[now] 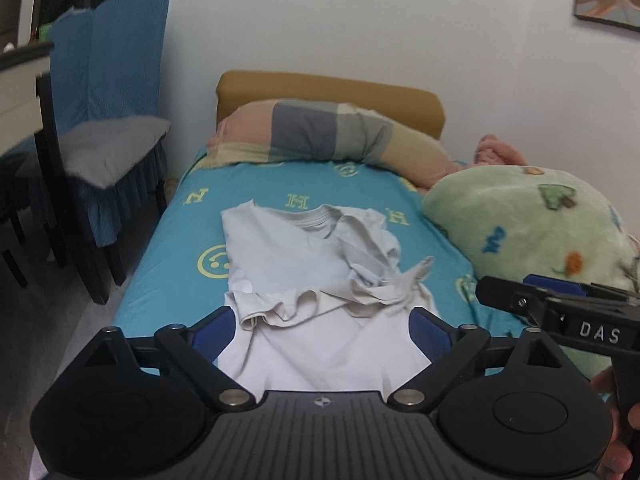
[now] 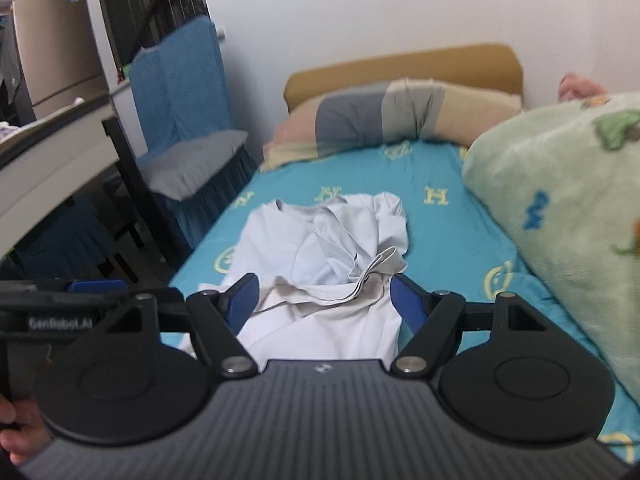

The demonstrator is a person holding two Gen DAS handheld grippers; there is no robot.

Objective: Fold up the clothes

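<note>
1. Right now your left gripper (image 1: 322, 322) hangs above the near end of the bed (image 1: 180, 216), its jaws spread wide with nothing between them; the white T-shirt (image 1: 308, 264) shows in the gap below.
2. Your right gripper (image 2: 324, 296) sits just beside it, jaws likewise wide apart and holding nothing, with the same shirt under them.
3. That T-shirt lies on the turquoise sheet (image 2: 448, 232), about mid-width of the bed, collar toward the pillow (image 1: 320, 132). Its left half is fairly flat; the right side is bunched up, and a hem or sleeve is folded across the middle in a rumpled band.
4. No box, basket or other container appears in either view; the bed alone carries the shirt.
5. Writing you can read: "DAS" in white on the right gripper's body in the left wrist view, and "GenRobot.AI" on the left gripper's body in the right wrist view. The sheet is printed with yellow letters "H" and "N" and yellow smiley faces.
6. A pale green fleece blanket (image 1: 532, 220) with small printed figures is heaped along the right of the bed, near the shirt but apart from it.
7. A chair with a blue cover (image 1: 116, 88) and a grey cushion (image 1: 112, 148) stands left of the bed.
</note>
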